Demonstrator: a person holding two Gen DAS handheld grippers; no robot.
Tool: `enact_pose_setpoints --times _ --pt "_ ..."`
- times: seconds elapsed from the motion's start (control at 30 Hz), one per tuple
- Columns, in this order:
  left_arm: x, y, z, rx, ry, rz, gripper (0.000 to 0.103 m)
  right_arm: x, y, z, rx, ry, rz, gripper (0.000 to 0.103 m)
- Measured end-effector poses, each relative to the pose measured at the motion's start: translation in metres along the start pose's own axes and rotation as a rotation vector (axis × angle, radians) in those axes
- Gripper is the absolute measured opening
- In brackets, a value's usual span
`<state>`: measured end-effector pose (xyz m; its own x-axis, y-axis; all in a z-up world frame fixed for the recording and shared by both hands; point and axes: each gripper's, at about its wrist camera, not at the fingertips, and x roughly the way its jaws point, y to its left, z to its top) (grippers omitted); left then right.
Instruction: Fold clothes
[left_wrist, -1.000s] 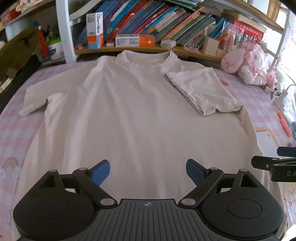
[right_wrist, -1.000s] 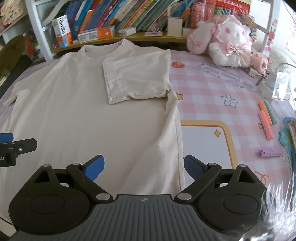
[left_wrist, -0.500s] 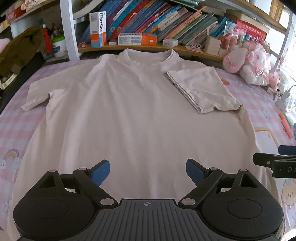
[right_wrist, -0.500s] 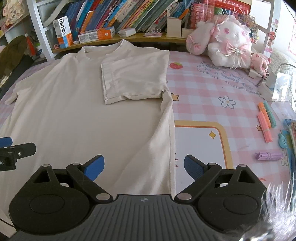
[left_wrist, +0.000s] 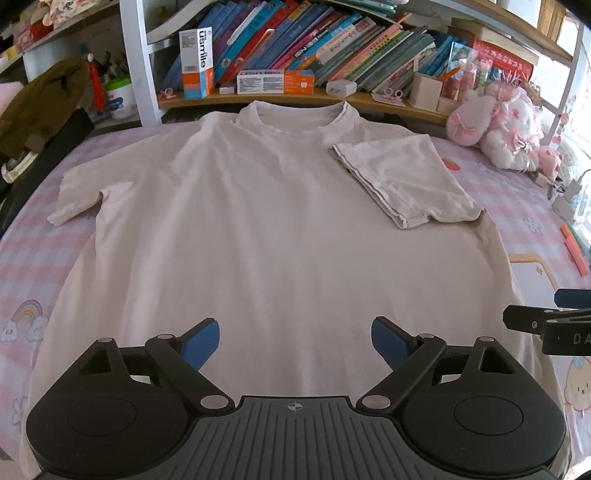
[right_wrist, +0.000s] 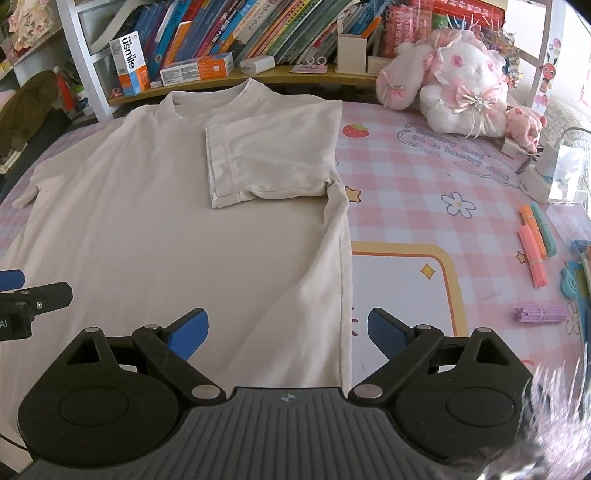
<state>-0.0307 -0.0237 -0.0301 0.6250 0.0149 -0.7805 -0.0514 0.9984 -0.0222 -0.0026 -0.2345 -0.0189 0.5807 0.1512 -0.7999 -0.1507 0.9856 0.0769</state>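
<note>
A cream T-shirt (left_wrist: 258, 236) lies face-up on a pink checked worktop (left_wrist: 26, 266), its collar toward the bookshelf (left_wrist: 295, 44) at the back. At far left, the left sleeve (left_wrist: 74, 199) is spread flat on the cloth, not yet folded. Near the bottom hem the left gripper (left_wrist: 295, 341) hovers above the fabric with its blue pads spread wide and nothing between them. Further right, the right sleeve (right_wrist: 266, 155) lies turned in across the chest, its hemmed cuff pointing toward the middle of the shirt. The right gripper (right_wrist: 286, 332) hangs over the shirt's right side seam near the hem, jaws likewise parted and empty, the seam running between the pads without being pinched. Compared with a second ago, the right side edge of the shirt has drawn a little inward in the right wrist view, uncovering more of the yellow-bordered panel (right_wrist: 443, 266) printed on the worktop, and a soft ridge stands up along that seam below the armpit. Both grippers have otherwise kept their places. That suggests one sleeve fold is finished and the right side is about to be taken up for the lengthwise fold, while the left side awaits its turn. At far right sit a plush rabbit (right_wrist: 454, 74) and coloured sticks (right_wrist: 535, 243), well clear of the shirt.
</note>
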Motion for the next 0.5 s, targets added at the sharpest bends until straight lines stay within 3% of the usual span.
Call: enact_pose_setpoints --times 0.5 --pt "-0.002 0.015 -0.002 -0.063 0.003 0.027 0.092 0.004 0.006 -0.002 -0.017 0.014 0.011 0.094"
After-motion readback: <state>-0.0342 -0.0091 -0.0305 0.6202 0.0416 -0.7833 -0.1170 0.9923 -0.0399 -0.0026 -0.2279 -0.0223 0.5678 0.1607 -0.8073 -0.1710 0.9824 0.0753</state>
